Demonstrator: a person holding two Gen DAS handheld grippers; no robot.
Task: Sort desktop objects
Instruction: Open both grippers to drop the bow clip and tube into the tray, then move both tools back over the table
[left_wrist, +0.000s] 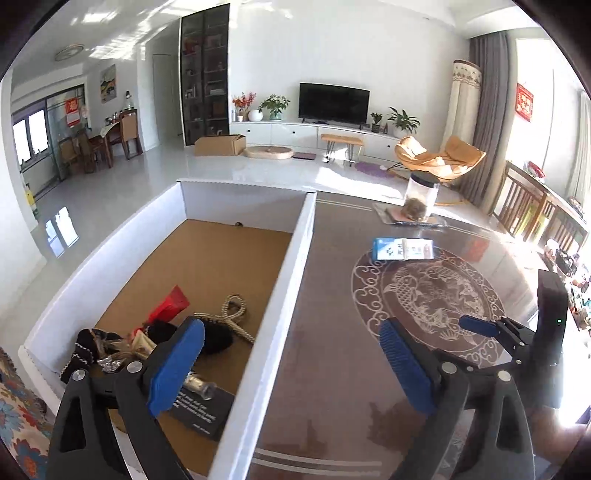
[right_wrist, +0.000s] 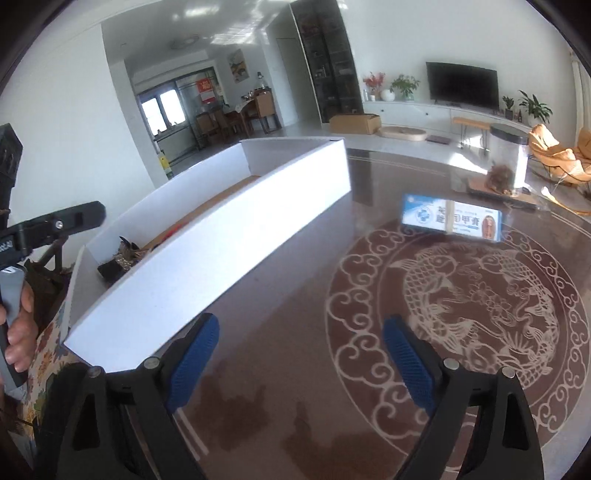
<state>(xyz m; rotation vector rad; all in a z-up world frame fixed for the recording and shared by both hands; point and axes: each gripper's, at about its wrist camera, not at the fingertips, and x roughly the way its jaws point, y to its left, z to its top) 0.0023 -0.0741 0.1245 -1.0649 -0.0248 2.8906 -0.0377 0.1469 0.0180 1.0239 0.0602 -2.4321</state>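
The blue-and-white medicine box (right_wrist: 452, 221) lies flat on the counter (right_wrist: 280, 332) ahead of the right claw (right_wrist: 299, 363) and a little to its right, well apart from it, with its long side running across the view. Both claws tilt down toward the counter with jaws spread wide and nothing between them. The left claw (left_wrist: 291, 365) straddles the near wall of the white tray (left_wrist: 280, 280), with a pile of small things (left_wrist: 147, 343) inside by its left finger.
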